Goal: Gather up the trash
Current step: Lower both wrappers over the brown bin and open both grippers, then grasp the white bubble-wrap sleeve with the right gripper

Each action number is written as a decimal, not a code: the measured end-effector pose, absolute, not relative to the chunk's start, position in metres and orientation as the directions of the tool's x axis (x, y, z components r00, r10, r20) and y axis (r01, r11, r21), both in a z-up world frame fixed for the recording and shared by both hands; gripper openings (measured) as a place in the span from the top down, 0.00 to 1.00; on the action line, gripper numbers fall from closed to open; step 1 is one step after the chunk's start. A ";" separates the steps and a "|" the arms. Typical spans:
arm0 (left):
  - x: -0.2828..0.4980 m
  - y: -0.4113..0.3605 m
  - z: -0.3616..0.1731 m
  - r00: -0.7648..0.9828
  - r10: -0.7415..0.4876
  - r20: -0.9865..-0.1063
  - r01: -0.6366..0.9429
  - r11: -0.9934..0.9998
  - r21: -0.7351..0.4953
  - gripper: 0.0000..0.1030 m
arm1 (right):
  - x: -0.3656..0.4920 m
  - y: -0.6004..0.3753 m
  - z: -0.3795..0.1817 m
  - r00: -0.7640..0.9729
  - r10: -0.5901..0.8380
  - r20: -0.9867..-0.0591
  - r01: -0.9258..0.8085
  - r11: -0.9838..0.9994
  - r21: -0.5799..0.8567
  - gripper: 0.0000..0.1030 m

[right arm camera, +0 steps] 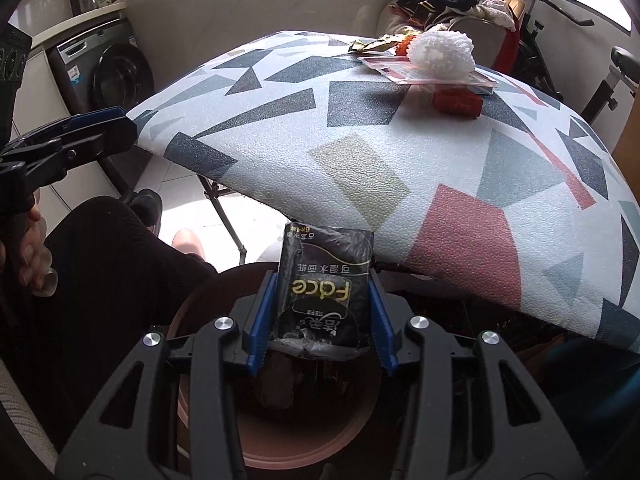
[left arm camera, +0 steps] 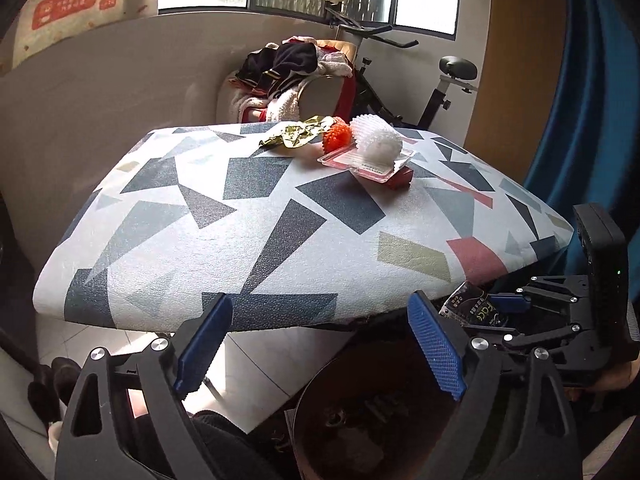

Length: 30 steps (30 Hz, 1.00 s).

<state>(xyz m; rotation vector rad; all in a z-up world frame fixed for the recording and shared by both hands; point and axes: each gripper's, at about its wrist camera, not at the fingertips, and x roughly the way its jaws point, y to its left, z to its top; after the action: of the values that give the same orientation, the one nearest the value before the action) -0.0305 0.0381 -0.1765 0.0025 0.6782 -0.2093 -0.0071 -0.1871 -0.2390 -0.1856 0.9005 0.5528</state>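
Observation:
My right gripper [right arm camera: 323, 312] is shut on a black tissue packet [right arm camera: 324, 280] and holds it above a brown round bin [right arm camera: 312, 420] below the table's near edge. The packet [left arm camera: 478, 310] and right gripper [left arm camera: 504, 306] also show in the left wrist view. My left gripper [left arm camera: 320, 344] is open and empty, just off the table's front edge, over the bin [left arm camera: 360, 412]. At the far side of the table lie a gold wrapper [left arm camera: 296, 136], an orange foam net [left arm camera: 336, 140], a white foam net [left arm camera: 380, 144], a clear plastic blister pack [left arm camera: 366, 164] and a red box [left arm camera: 400, 179].
The table [left arm camera: 260, 220] has a geometric-patterned cover. A chair piled with clothes [left arm camera: 292, 72] and an exercise bike [left arm camera: 420, 80] stand behind it. A washing machine [right arm camera: 112, 76] is at the left. The person's leg [right arm camera: 104, 264] is beside the bin.

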 end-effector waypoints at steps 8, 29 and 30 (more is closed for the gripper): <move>-0.029 0.034 -0.182 0.744 -0.185 -0.642 0.194 0.979 -0.056 0.14 | -0.011 -0.177 -0.247 0.481 0.348 -0.805 -0.544 0.838 0.037 0.22; -0.007 0.048 -0.176 0.743 -0.164 -0.649 0.158 0.985 -0.067 0.13 | 0.019 -0.200 -0.230 0.547 0.303 -0.781 -0.422 0.905 0.055 0.06; -0.005 0.048 -0.173 0.749 -0.156 -0.644 0.159 0.986 -0.053 0.13 | 0.022 -0.202 -0.225 0.562 0.297 -0.772 -0.413 0.909 0.049 0.06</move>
<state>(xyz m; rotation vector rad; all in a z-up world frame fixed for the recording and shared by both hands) -0.0046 0.0476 -0.1728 0.0052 0.7029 -0.1723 0.0220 -0.2024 -0.2252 -0.1430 0.8794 0.4202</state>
